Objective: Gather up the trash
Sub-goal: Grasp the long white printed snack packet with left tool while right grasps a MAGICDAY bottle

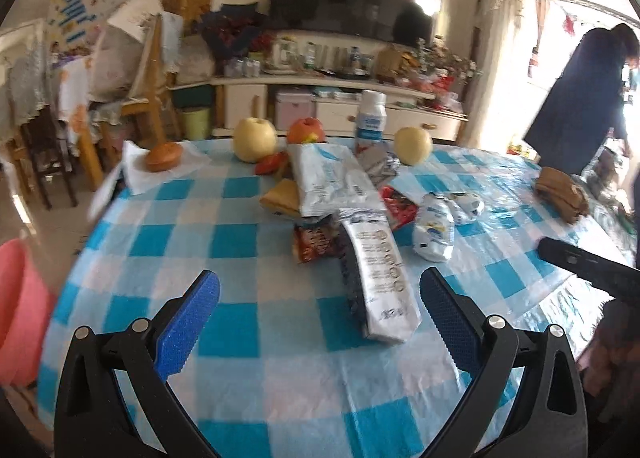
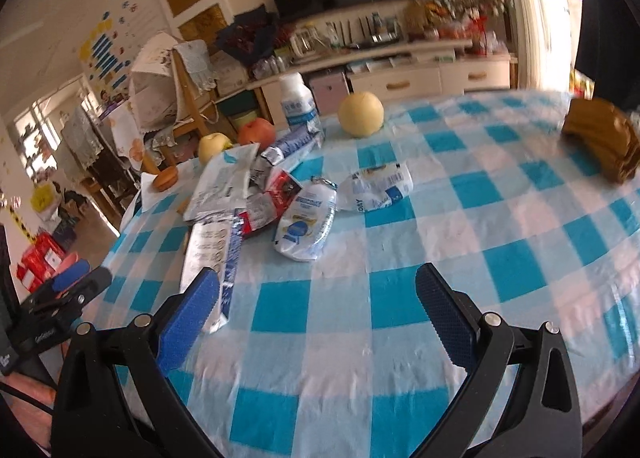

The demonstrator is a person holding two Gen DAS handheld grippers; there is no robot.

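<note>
The tablecloth (image 1: 256,342) was checked in blue, pale blue and white. Silver-white wrappers (image 1: 380,282) lay mid-table; yellow apples (image 1: 254,139), a red-orange one (image 1: 306,131) and a white bottle (image 1: 372,116) with blue label stood at its far edge.

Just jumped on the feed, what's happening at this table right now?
A person holds two grippers over a blue checked tablecloth, and nothing is picked up yet. The left gripper has its jaws open in front of a long silver wrapper. The right gripper is also open and empty, over bare cloth. More wrappers and crumpled white pouches lie in a pile mid-table, with apples, a bottle and a bun behind them.
</note>
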